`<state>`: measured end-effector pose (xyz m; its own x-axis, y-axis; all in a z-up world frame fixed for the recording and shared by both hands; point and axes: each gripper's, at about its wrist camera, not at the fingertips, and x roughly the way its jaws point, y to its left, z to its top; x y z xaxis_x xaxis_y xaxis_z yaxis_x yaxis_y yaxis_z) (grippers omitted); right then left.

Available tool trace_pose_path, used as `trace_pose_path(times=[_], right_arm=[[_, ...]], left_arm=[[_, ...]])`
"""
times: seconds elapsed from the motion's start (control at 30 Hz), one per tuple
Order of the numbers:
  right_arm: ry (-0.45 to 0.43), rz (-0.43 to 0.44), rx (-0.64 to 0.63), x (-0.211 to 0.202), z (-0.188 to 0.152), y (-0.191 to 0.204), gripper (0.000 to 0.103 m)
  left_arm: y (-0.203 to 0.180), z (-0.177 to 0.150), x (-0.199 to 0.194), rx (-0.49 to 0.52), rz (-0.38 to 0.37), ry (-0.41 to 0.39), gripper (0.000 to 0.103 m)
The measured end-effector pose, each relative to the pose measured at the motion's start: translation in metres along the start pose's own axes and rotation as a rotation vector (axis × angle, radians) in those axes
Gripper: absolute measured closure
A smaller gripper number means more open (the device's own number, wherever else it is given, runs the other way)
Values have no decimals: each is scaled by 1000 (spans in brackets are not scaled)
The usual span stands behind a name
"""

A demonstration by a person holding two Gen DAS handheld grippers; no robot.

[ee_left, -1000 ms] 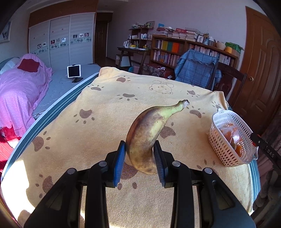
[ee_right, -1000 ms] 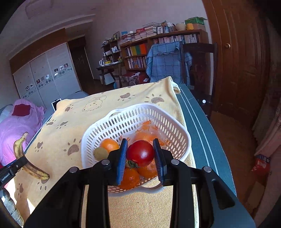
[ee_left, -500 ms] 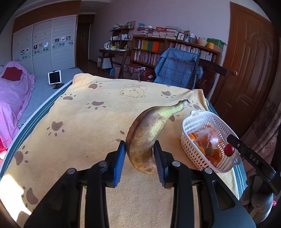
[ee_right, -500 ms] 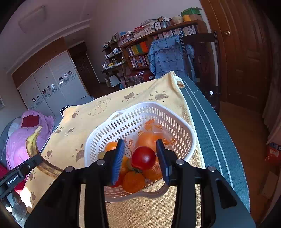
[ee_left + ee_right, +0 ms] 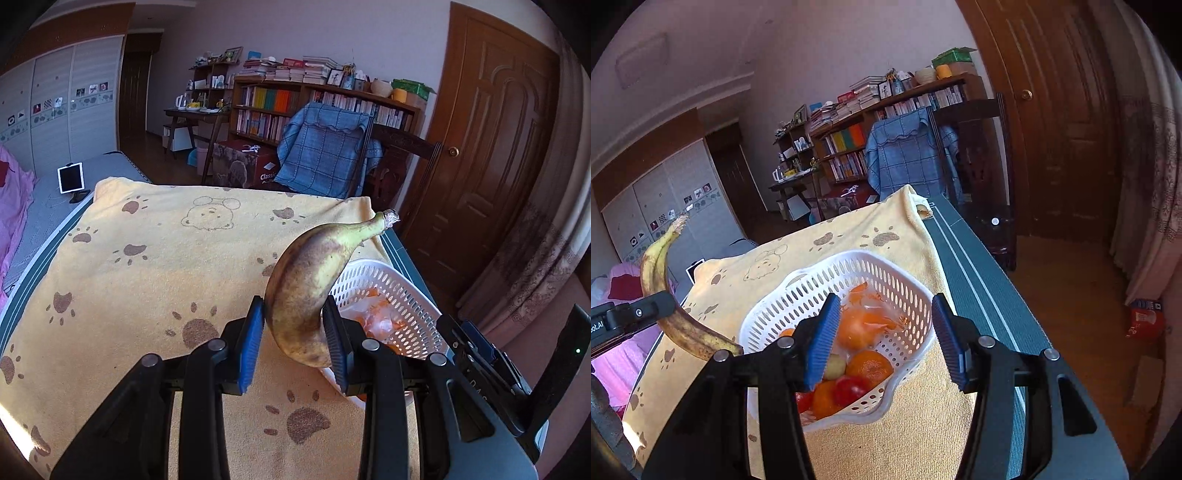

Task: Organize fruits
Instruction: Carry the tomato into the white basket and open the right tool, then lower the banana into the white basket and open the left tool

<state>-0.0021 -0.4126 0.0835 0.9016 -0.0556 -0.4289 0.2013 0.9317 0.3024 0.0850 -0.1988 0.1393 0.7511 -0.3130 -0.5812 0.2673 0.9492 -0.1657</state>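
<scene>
Blue pads of my left gripper (image 5: 293, 338) are clamped on the lower belly of a banana (image 5: 310, 291), which stands nearly upright between them, brown-mottled along its curve, its green stem tip pointing up and to the right. Just beyond the banana and partly hidden behind it sits the white basket (image 5: 402, 295), resting on the yellow paw-print cloth (image 5: 155, 258) near the table's right edge. From my right wrist view, the right gripper (image 5: 884, 338) hangs over the near half of that basket with its jaws apart and nothing between the pads; they have just been opening. Below them in the basket lie the fruits: a red tomato (image 5: 849, 389) at the near side, an orange (image 5: 870, 365) just beside it, a small greenish fruit (image 5: 834, 366) against the left pad, and farther in a clear bag of orange fruit (image 5: 866, 321). I cannot tell how many pieces sit under the bag. To the left in this view the banana shows again, curved and held in the other gripper's black finger, close to the basket's rim but not touching it. Past the cloth, a dark green table edge (image 5: 979, 280) with pale stripes runs away toward a chair draped in a blue checked blanket (image 5: 325, 151). Behind that stands a bookshelf (image 5: 280, 107), with a brown door (image 5: 495, 147) to its right.
</scene>
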Motion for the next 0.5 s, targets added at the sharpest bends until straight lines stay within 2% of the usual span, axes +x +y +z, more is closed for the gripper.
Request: trace_pose_path(times=[0.23,0.37,0.5], right_arm=[[-5,-15,21,2,0,-7,50],[-6,-17,34,2,-1,-10,50],[-4,-16,46,3,0,-13,50]], left_arm=[[-33,5,34,61,-87,81,70],[-43,-1,57,77,-93,139,70],[-47,-2,63,99,-95,133,70]])
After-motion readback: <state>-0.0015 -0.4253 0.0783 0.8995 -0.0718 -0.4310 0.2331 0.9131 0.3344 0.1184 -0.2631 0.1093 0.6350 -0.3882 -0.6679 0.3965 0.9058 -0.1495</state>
